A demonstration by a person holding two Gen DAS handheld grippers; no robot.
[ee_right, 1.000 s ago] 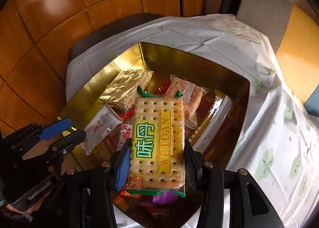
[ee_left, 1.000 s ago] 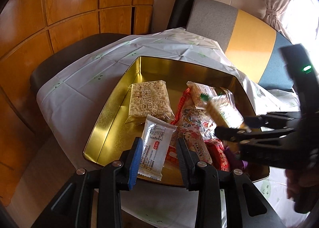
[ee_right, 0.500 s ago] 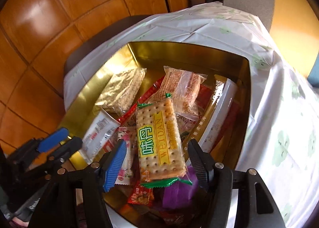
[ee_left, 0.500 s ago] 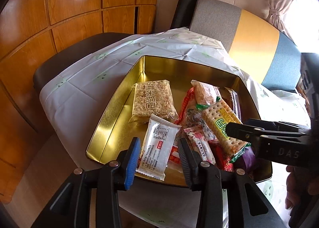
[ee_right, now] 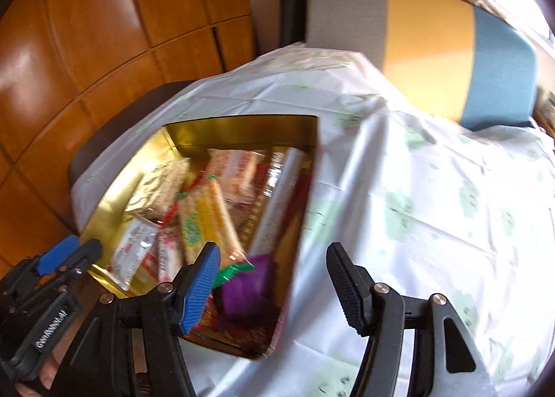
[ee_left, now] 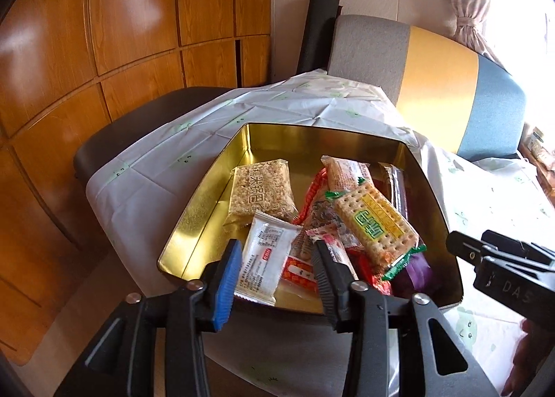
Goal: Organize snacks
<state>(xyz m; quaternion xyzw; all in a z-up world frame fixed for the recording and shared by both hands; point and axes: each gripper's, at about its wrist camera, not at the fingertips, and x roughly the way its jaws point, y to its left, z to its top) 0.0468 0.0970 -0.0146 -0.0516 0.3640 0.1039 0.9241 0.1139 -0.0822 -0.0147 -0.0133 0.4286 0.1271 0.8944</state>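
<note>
Left tongs spread (empty) astride the white packet, lengthwise along them; right tongs spread, aside

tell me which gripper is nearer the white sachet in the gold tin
Left. The left gripper is open with the white sachet lying between its fingers. The right gripper is open over the gold tin's right edge, farther off.

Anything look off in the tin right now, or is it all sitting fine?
Only one thing: the cracker packet lies tilted on top of the other snacks in the gold tin, not flat. Nothing looks spilled or torn.
</note>
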